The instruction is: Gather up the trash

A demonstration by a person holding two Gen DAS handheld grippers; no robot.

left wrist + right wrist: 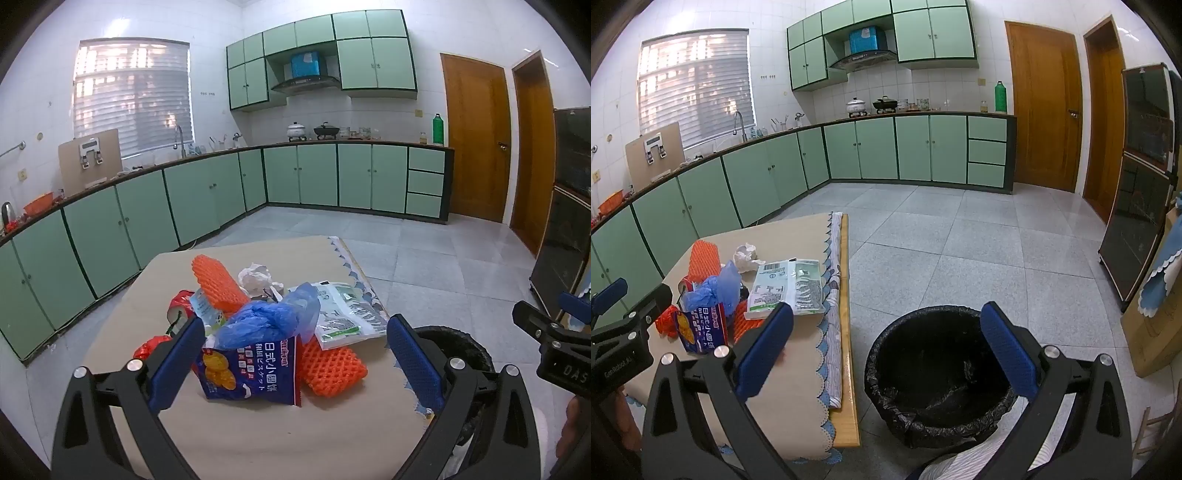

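The trash sits heaped mid-table [258, 435]: a blue snack bag [251, 373] in front, a crumpled blue film [266, 321] on top, orange foam nets [332, 365] at its 3 and 11 o'clock, a white pouch [343, 314] at 2 o'clock and a paper wad [255, 277] at 12. The left claw [295, 365] hangs wide and empty, tilted down at the heap, its span framing the snack bag (probably the first pick). The right claw [886, 354], equally wide and empty, aims at the black-lined bin [938, 373] on the floor just beside the table's edge, placed close so drops are short.
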